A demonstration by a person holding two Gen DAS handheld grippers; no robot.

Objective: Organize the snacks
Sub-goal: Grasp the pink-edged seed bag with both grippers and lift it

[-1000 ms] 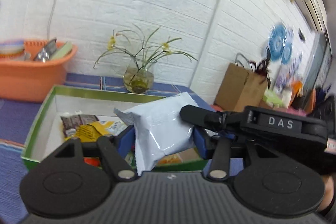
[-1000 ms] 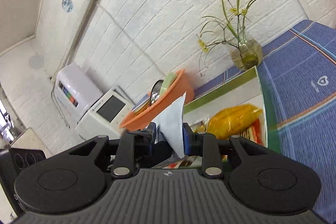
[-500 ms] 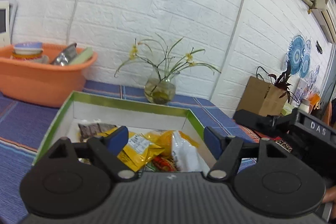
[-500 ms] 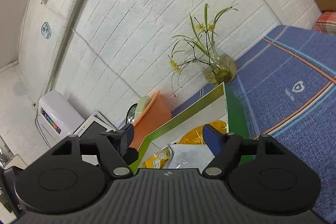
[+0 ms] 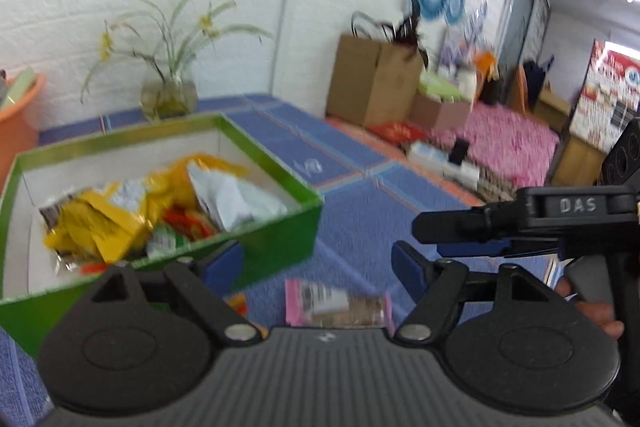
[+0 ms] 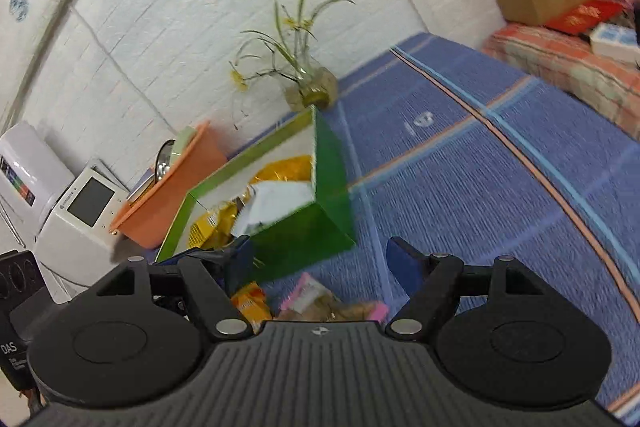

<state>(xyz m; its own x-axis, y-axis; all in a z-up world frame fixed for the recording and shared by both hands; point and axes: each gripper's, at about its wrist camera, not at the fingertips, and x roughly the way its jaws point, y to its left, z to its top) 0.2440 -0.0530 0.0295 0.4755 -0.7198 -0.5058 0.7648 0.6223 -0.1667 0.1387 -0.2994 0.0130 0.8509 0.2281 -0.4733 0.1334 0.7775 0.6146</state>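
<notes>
The white packet you held between both grippers a second ago now lies inside the green box, against its right-hand wall on top of the yellow packets, tilted, with one crimped end up toward the back wall and its long axis running from the back of the box toward its front edge. It has left both sets of jaws. On the blue cloth in front of the box, a pink-edged snack bar lies flat, its long axis crosswise to your left gripper, one pink end pointing toward the box; a small orange packet sits just beside it, nearer the box. Your left gripper has just been opening and stands spread with nothing between its blue pads, hanging above the bar without touching it. Your right gripper has just gone fully wide and is also empty, its view now swung off the box toward the cloth. Behind the box stand the glass vase and the orange basin.
</notes>
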